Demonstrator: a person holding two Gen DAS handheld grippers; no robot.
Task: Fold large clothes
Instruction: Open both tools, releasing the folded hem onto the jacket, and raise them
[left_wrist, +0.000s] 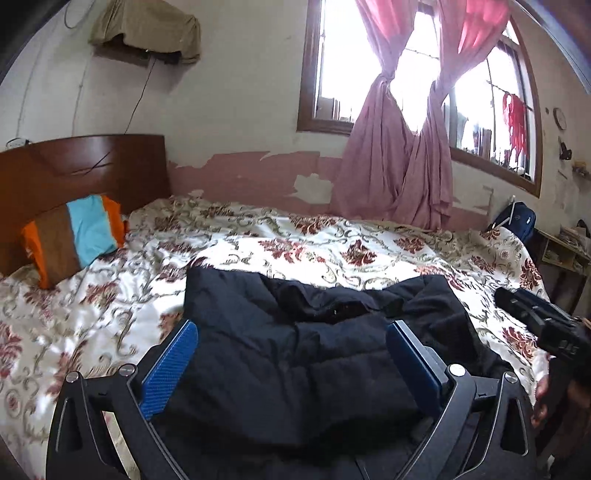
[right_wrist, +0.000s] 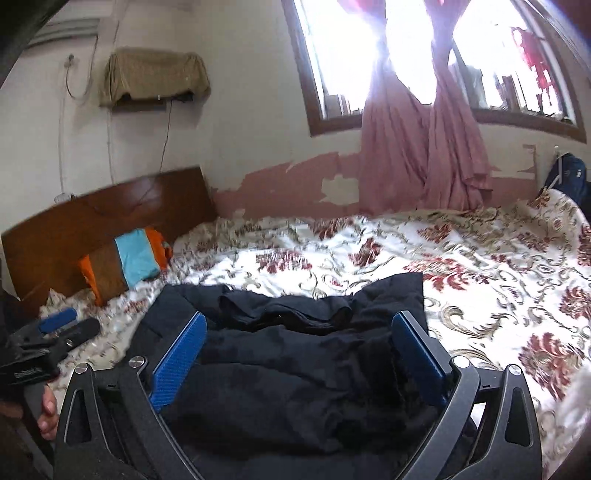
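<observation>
Clearly, both grippers stood wide open with nothing pinched between their blue pads. The left gripper (left_wrist: 291, 354) hung above the dark jacket (left_wrist: 314, 350), which lay bunched on the near side of the bed (left_wrist: 110, 295), on the flowered bedspread. The right gripper (right_wrist: 299, 350) hung over the same jacket from the other side, its fingers apart from the cloth. A striped pillow (left_wrist: 77, 240) leaned against the wooden headboard (left_wrist: 74, 166) at the far left. Pink curtains (left_wrist: 399, 147), knotted in the middle, hung before the bright window (left_wrist: 332, 74) behind the bed.
</observation>
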